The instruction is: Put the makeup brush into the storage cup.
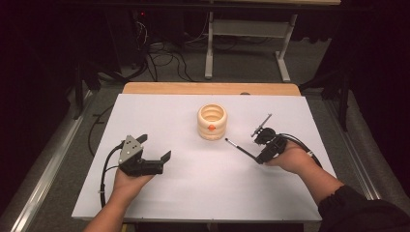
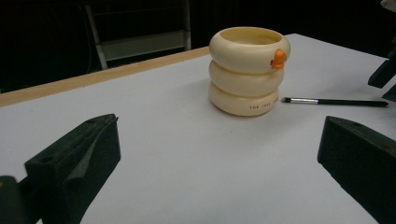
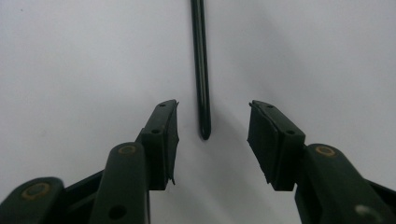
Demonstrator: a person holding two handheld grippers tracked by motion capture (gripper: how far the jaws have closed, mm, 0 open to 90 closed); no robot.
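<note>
Right gripper view: the brush point(image 3: 201, 70) lies loose on the worktop point(image 3: 70, 56) at frame centre, its tip between the right gripper's point(image 3: 212, 135) half-closed jaws, ungripped; cup point(image 1: 212, 122) empty, left gripper point(image 1: 153, 147) wide, idle.

Left hand point(image 1: 129, 180) comes in from the bottom edge, palm cupped under the left gripper point(image 1: 154, 148), which lies low and level and points right and slightly away. Its jaws stand wide apart, nothing between them. Right hand point(image 1: 290, 157) enters from the lower right, dark sleeve point(image 1: 360, 208) at the forearm, gripping the right gripper point(image 3: 212, 135) pointed left and down toward the table. Its jaws are partly closed, pads point(image 3: 169, 140) pressing on nothing. Both wrists sit low.
</note>
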